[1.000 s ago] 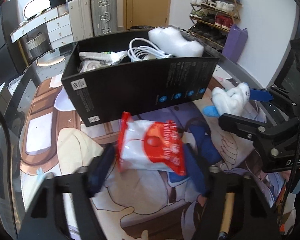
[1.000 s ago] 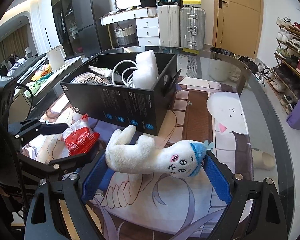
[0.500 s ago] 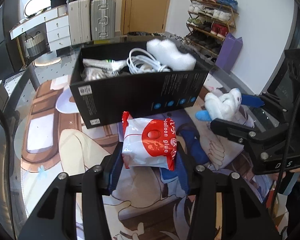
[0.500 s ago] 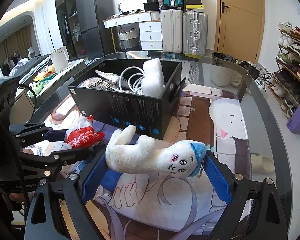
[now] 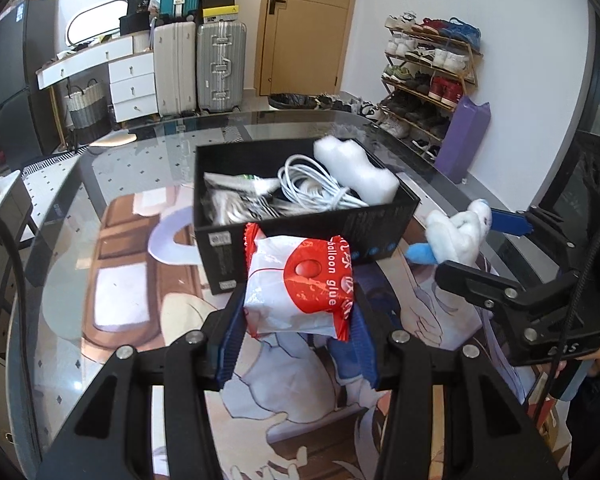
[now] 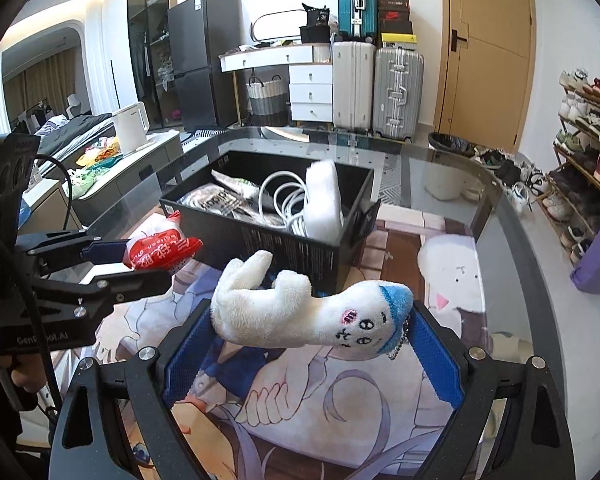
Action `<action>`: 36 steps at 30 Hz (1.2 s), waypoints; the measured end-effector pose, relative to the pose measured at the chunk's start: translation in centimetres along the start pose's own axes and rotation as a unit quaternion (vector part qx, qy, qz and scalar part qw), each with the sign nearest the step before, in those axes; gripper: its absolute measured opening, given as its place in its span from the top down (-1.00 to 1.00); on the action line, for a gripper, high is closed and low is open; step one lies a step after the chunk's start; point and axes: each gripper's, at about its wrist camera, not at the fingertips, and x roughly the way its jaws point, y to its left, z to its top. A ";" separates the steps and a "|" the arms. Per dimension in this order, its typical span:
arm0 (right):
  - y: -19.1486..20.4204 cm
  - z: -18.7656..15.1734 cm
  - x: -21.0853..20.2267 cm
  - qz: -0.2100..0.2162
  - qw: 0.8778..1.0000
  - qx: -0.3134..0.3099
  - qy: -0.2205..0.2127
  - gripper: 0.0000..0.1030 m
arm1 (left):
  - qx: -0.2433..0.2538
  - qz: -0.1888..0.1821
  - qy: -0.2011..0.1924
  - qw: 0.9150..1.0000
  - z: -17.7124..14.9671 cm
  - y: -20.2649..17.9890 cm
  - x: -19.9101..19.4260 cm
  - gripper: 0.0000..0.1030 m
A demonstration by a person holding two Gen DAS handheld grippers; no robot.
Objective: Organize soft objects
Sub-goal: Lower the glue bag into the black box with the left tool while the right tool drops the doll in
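Left gripper [image 5: 298,334]: clamped on the red-and-white crinkly plastic balloon-glue packet [image 5: 298,286], held clear of the table just near of the black cardboard box [image 5: 300,232], probably so it can go in over the rim.
Box contents, left view: white coiled cable [image 5: 316,188], white foam block [image 5: 356,172].
Right gripper [image 6: 310,346]: blue pads pressed on the white plush toy with a blue cap [image 6: 300,312], gripped end to end across its length, which keeps the jaws wide; it hangs near the box's near wall.
Table [image 6: 452,168]: glass over a printed mat.

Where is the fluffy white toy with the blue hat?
The fluffy white plush toy with the blue hat hangs clamped in the right gripper, above the picture mat, just in front of the black cardboard box.
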 end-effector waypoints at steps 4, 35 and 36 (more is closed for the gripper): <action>0.2 0.5 -0.5 0.004 1.000 -0.008 -0.007 -0.82 | 0.001 0.011 -0.014 1.000 0.8 0.1 -0.3 0.09; 2.7 6.3 3.9 0.021 0.995 -0.100 -0.004 -0.82 | 0.018 0.049 -0.040 0.998 6.0 2.8 2.0 0.08; 2.8 6.4 4.1 0.020 0.994 -0.103 -0.003 -0.82 | 0.017 0.049 -0.040 0.998 6.1 2.9 2.1 0.08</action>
